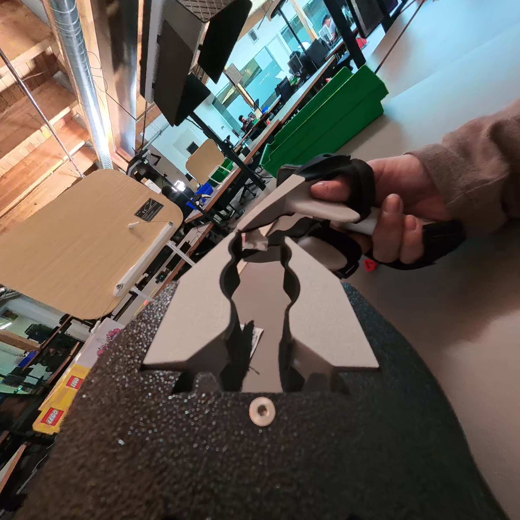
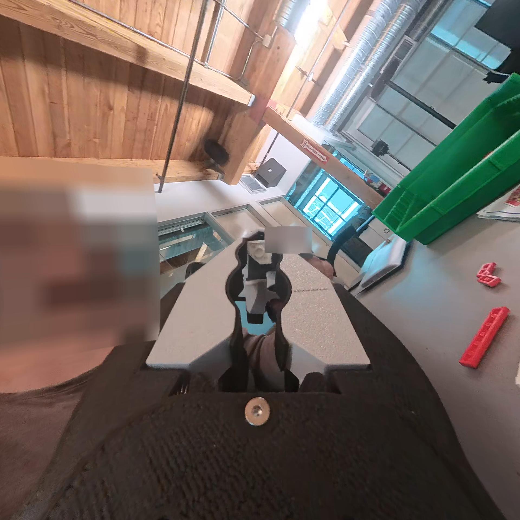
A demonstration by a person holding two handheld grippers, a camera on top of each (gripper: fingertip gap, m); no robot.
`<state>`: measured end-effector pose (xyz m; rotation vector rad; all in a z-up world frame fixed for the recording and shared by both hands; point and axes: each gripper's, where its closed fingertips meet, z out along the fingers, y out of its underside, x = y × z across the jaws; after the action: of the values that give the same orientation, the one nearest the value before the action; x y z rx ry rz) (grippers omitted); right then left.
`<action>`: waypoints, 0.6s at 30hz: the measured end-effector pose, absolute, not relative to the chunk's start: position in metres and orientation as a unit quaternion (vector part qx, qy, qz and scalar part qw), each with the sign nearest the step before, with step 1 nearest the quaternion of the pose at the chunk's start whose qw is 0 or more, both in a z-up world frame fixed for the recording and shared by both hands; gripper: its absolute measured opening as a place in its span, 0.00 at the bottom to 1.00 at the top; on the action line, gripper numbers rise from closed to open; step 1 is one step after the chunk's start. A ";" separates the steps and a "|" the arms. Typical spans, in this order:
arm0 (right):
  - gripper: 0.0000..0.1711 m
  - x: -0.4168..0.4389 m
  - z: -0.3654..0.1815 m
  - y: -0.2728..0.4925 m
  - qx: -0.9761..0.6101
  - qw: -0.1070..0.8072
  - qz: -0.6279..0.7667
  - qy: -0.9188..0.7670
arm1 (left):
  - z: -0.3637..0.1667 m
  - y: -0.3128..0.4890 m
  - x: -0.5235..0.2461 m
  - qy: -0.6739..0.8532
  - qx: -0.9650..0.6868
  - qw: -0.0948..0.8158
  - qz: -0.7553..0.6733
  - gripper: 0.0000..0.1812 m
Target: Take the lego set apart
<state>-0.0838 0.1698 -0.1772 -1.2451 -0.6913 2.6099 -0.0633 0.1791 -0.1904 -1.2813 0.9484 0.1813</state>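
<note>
Between right hand-held gripper [image 2: 260, 253] fingertips: grey lego piece [image 2: 257, 277], clamped; left hand-held gripper [image 1: 260, 250] grips its far end.

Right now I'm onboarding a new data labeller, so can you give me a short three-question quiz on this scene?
1. True or false: the right gripper is empty.
2. Multiple choice: the loose bricks lying on the table are A) red, B) blue, C) yellow.
3. Fill in: the stacked bins at the far side of the table are ____.

Key:
1. False. Its fingers are closed on a grey-and-white lego assembly.
2. A.
3. Green.
</note>
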 end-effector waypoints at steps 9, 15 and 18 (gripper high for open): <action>0.20 -0.064 -0.162 0.193 -0.384 0.201 0.877 -0.209 | -0.173 0.187 -0.112 0.347 -0.635 0.682 0.108 0.08; 0.18 -0.048 -0.180 0.239 -0.494 0.462 0.678 -0.287 | -0.145 0.204 -0.299 0.165 -0.756 0.621 0.125 0.08; 0.16 -0.042 -0.195 0.260 -0.535 0.577 0.524 -0.327 | -0.177 0.210 -0.397 0.088 -0.850 0.492 0.170 0.08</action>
<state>-0.0422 0.2599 -0.1946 -1.2526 -0.7650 1.2259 -0.3971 0.2102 -0.1771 -2.0619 0.2131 0.4119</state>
